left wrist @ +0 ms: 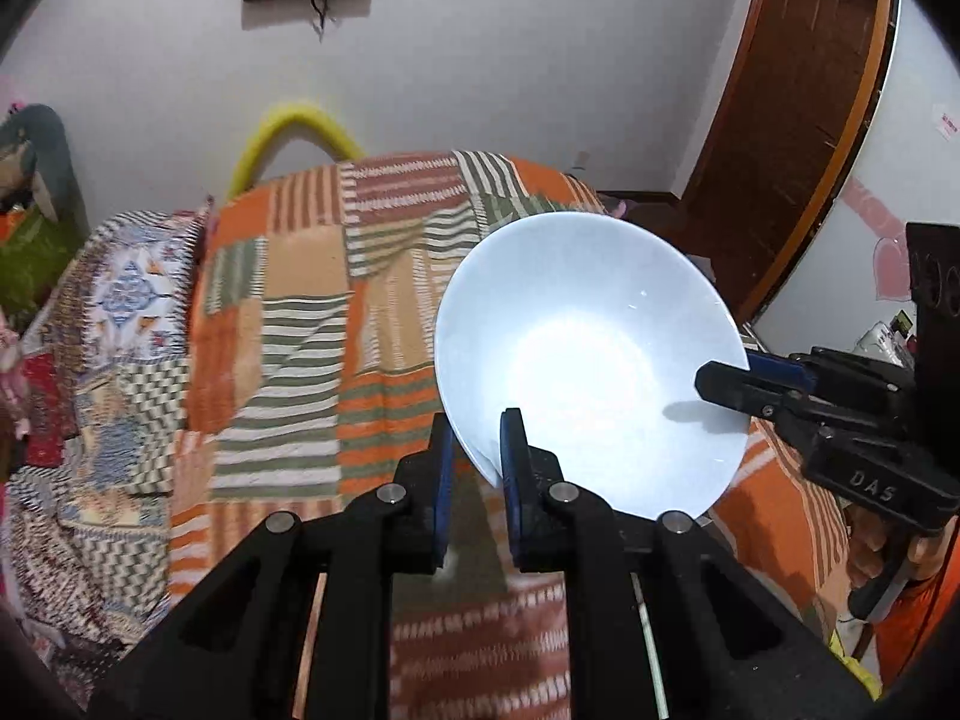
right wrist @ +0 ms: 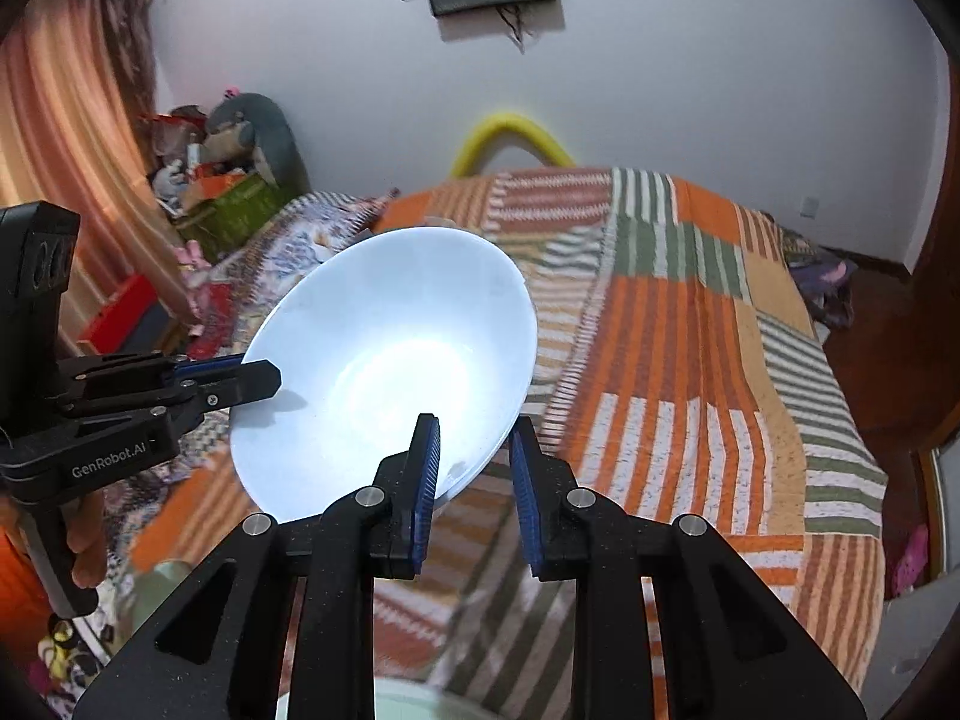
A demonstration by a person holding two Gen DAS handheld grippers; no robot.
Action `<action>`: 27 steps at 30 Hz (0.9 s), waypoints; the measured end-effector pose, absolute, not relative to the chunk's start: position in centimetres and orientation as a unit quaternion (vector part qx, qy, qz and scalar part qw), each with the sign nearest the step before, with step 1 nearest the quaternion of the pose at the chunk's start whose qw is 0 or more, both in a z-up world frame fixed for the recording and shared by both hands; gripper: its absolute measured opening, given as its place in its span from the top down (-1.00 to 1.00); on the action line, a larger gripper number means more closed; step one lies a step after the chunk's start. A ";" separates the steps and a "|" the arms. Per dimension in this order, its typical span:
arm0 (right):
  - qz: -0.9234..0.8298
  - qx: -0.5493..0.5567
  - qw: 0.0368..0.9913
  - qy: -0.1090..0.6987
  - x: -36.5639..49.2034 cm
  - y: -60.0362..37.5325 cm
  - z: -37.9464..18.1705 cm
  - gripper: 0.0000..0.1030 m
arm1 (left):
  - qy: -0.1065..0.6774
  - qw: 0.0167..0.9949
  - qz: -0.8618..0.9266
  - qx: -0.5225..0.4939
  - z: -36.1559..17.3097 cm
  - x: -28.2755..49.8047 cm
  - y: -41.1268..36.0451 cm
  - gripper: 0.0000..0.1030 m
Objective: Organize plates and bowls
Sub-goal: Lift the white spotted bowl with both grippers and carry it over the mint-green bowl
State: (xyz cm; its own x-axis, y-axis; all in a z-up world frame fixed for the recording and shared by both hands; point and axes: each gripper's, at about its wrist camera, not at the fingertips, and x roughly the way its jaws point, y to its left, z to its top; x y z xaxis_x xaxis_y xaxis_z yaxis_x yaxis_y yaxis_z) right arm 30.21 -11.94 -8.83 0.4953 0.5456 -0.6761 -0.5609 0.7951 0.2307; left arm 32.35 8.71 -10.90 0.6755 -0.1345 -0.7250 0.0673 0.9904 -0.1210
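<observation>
The round white ceramic bowl [left wrist: 591, 369] hangs in the air above the orange-and-green striped patchwork bedspread [left wrist: 312, 312], pinched at two rim spots: the left gripper [left wrist: 477, 459] clamps it at the left view's six o'clock, the right gripper [right wrist: 474, 468] likewise in its own view. Both holds look thin; a slip or opposing pull could probably drop it. A round bowl has no long axis; its mouth tips toward both cameras.
</observation>
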 end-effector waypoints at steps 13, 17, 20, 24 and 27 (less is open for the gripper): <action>0.377 -0.013 0.851 0.365 20.0 -9.0 -6.0 0.58 | 0.378 0.925 0.000 -0.042 -7.3 18.3 11.0 0.73; 0.392 -0.018 0.845 0.365 17.4 -8.1 -6.3 0.58 | 0.374 0.927 0.018 -0.037 -7.2 14.3 11.8 0.73; 0.402 -0.015 0.839 0.367 15.8 -7.6 -6.8 0.58 | 0.375 0.926 0.025 -0.041 -7.6 12.2 12.4 0.73; 0.410 -0.019 0.831 0.375 14.1 -7.1 -7.7 0.58 | 0.380 0.923 0.030 -0.054 -8.8 10.0 13.0 0.73; 0.411 -0.025 0.829 0.380 13.2 -6.7 -8.4 0.58 | 0.386 0.920 0.034 -0.063 -9.8 8.8 13.2 0.73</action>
State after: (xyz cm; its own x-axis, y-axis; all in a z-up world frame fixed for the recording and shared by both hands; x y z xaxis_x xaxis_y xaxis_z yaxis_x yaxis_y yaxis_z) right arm 13.17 -6.69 -8.44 0.3744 0.6619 -0.6495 -0.6996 0.6613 0.2707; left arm 8.81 13.20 -9.76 0.7004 0.0140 -0.7136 -0.1112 0.9897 -0.0897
